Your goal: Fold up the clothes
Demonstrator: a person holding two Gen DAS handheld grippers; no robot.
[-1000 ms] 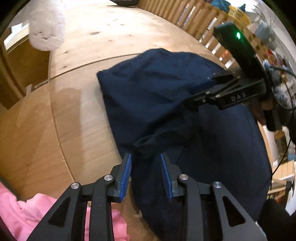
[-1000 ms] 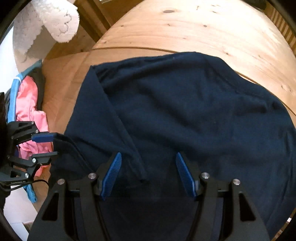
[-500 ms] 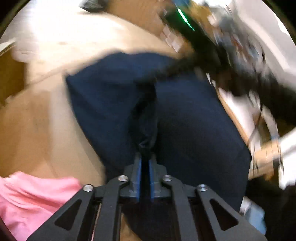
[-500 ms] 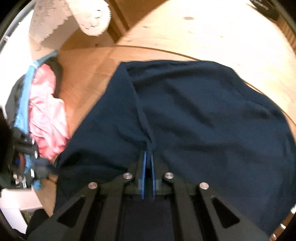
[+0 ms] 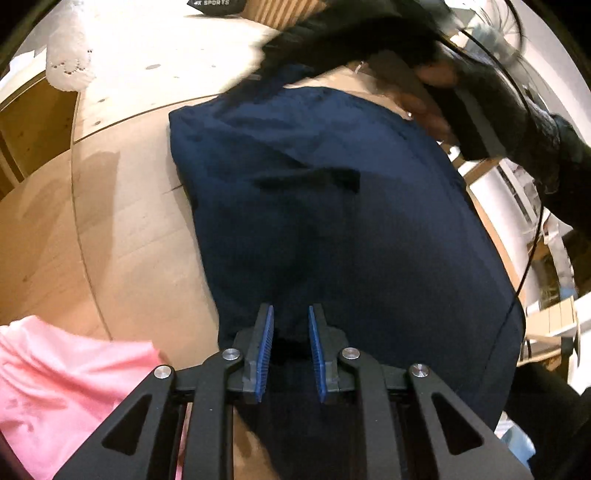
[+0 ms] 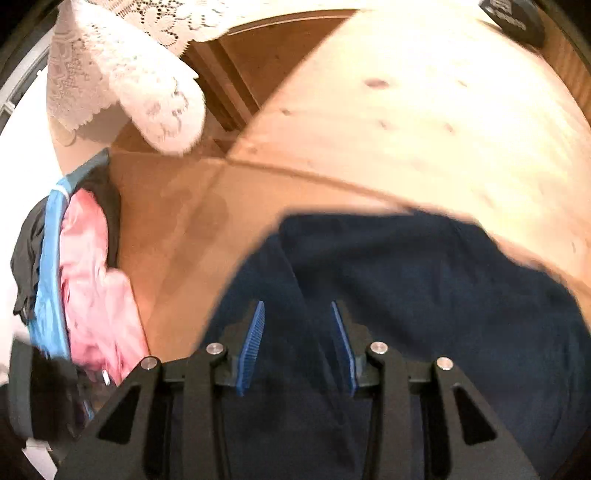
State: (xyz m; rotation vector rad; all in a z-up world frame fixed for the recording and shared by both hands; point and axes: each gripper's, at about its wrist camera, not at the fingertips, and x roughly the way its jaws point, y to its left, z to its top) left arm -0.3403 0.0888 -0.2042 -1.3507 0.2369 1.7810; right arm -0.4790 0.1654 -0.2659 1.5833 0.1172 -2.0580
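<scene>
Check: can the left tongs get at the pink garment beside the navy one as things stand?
Probably yes. The pink garment lies just left of the left tongs, with only bare wooden table between. Their pads show a gap over the navy garment, seemingly gripping nothing.

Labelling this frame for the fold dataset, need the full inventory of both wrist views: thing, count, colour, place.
navy garment: 1, dark blue, spread on the table under both grippers
table: 1, light wood, fills both views
pink clothes: 1 heap, pink, at the table's near left edge beside the navy garment
lace cloth: 1, white, hanging at the far left
blue strap or rim: 1, light blue, against the pink heap in the right wrist view; what it belongs to is unclear
black item with white lettering: 1, far edge of the table
left gripper: 1, black with blue pads, jaws apart over the navy garment
right gripper: 1, black with blue pads, jaws opening, fabric below them, not pinched
</scene>
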